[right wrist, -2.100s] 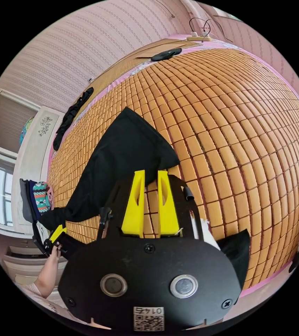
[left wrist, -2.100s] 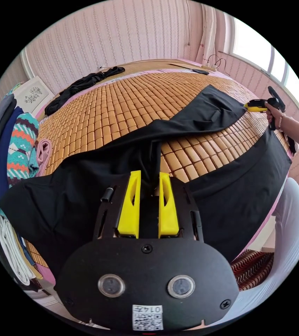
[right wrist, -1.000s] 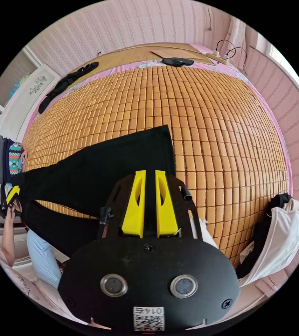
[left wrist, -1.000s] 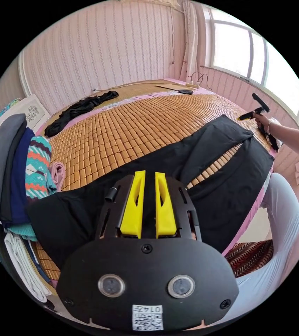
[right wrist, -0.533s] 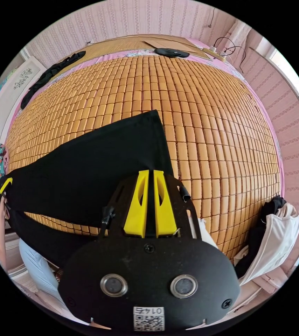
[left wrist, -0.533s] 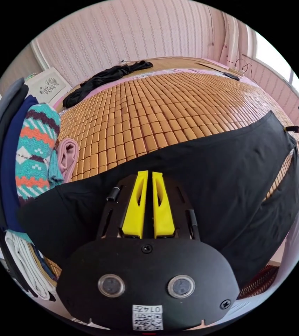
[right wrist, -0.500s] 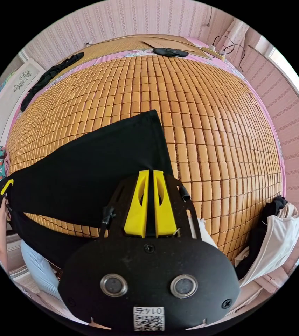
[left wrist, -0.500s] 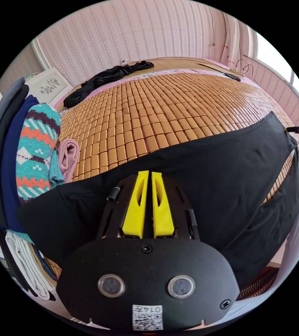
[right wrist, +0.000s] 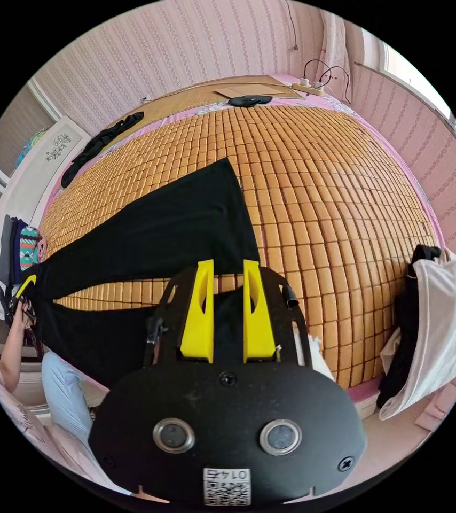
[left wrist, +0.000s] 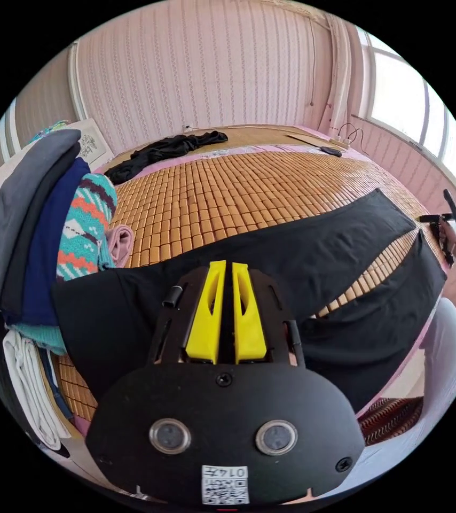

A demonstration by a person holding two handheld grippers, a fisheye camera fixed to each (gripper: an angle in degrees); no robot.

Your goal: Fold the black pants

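The black pants (left wrist: 303, 251) lie lengthwise on the bamboo mat (left wrist: 228, 187), their two legs spread in a narrow V. My left gripper (left wrist: 225, 265) is at the waist end, its yellow jaws almost together with black cloth pinched between them. At the leg ends, my right gripper (right wrist: 227, 263) hovers with its jaws apart, over the near leg's hem. The far leg (right wrist: 153, 235) rests flat on the mat (right wrist: 335, 187). A hand holds the right gripper (left wrist: 441, 220) at the far edge in the left gripper view. The left gripper (right wrist: 25, 284) shows small at the waist in the right gripper view.
A stack of folded clothes (left wrist: 41, 240) stands beside the waist end. Another black garment (left wrist: 164, 149) lies at the mat's far edge. White and dark clothes (right wrist: 441, 320) hang over the bed's side near the right gripper. A power strip (right wrist: 313, 85) sits at the far corner.
My right gripper's jaws have opened and let go of the leg hem. The lifted leg has come down flat on the mat, apart from the other leg. My left gripper stays closed at the waist.
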